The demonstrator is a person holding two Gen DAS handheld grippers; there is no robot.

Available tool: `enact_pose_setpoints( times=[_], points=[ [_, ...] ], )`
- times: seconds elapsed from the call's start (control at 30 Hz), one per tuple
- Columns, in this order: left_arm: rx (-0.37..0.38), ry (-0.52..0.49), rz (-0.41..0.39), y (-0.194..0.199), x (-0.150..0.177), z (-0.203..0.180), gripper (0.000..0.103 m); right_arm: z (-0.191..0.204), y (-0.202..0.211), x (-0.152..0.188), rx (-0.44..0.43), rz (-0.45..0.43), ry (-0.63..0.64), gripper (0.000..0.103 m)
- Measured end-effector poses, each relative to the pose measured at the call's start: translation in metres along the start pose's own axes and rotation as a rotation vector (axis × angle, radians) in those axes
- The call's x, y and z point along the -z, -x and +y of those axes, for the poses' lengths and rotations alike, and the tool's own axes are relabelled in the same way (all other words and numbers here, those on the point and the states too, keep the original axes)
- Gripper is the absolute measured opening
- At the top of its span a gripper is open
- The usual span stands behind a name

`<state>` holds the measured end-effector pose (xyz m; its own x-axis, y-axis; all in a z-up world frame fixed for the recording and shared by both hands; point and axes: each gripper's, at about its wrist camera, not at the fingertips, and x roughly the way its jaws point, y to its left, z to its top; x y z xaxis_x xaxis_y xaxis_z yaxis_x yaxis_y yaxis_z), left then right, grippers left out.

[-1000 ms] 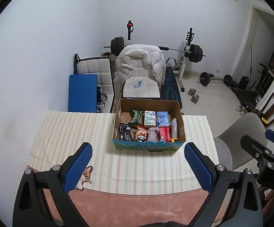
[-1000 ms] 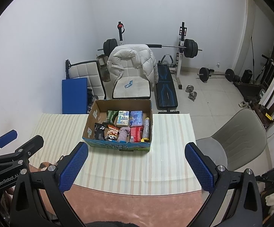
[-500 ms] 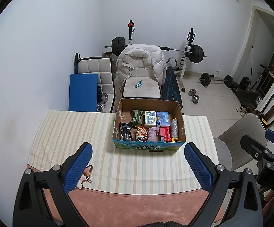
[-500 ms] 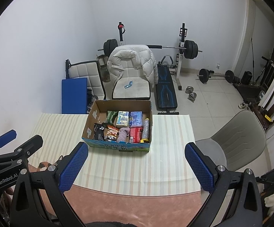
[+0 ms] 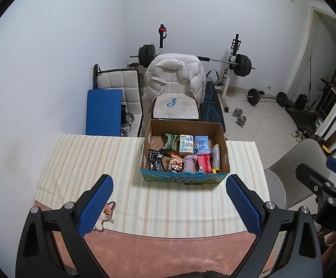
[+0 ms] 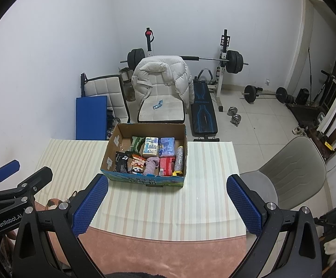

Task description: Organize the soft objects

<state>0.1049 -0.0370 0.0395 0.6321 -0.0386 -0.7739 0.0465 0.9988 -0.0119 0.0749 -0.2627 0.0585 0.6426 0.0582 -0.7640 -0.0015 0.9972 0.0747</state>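
Cardboard box (image 5: 184,178) sits mid-tabletop (image 5: 79,162) ahead of you, packed with soft items, a mauve plush (image 5: 189,163) among them. Your left claw (image 5: 168,205) and right claw (image 6: 168,205) both hover spread wide near the tabletop's near edge, holding nothing.

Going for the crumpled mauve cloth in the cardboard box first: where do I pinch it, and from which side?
Come from straight above. The mauve cloth lies wedged between the panda snack packet and the red packet, so side access looks blocked. Pinch its raised bunched folds mid-length, probably with the open right gripper.
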Motion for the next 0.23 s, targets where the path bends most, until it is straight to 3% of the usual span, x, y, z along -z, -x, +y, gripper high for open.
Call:
enact_pose_setpoints(
  times=[0.23],
  points=[
    [-0.022, -0.002, -0.014, -0.0017, 0.0024, -0.0006, 0.100, 0.0023, -0.0005, -0.0023, -0.005, -0.001, 0.009, 0.103]
  ],
)
